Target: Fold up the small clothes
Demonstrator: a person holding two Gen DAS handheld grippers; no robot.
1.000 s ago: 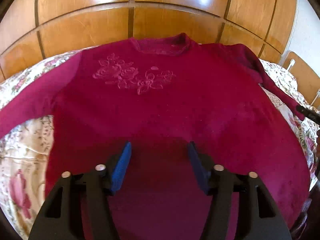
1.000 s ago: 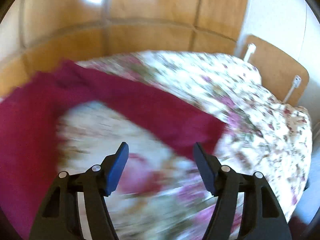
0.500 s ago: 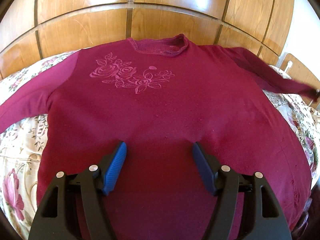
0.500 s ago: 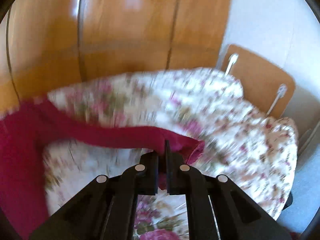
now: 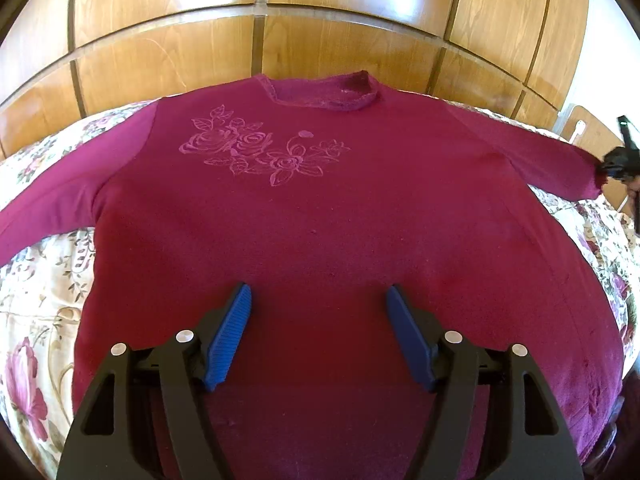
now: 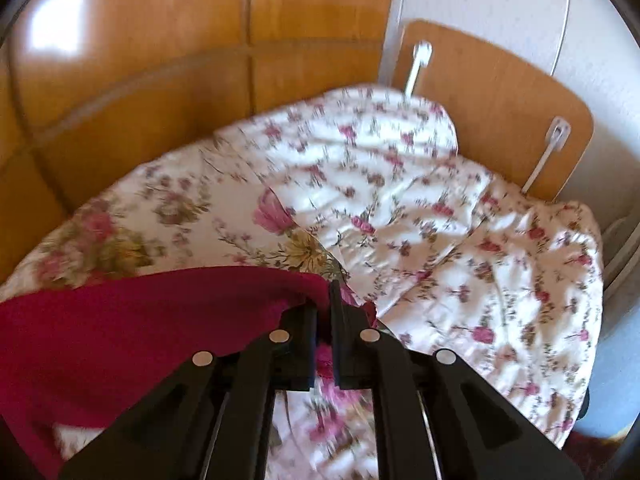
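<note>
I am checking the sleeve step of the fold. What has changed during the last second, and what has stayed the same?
The right claw, open one second ago, has shut on the cuff of the sweater's right sleeve and drawn it outward, so the sleeve now lies straighter. The left claw stayed open above the sweater's lower body, holding nothing. The sweater remains spread flat on the floral bedspread.

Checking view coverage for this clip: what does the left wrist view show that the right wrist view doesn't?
Left only: the sweater's whole front, rose embroidery, collar, and the open left gripper over its lower part. Right only: the right gripper shut on the sleeve cuff, plus a chair back. Both: sweater, floral bedspread, wooden panels.
</note>
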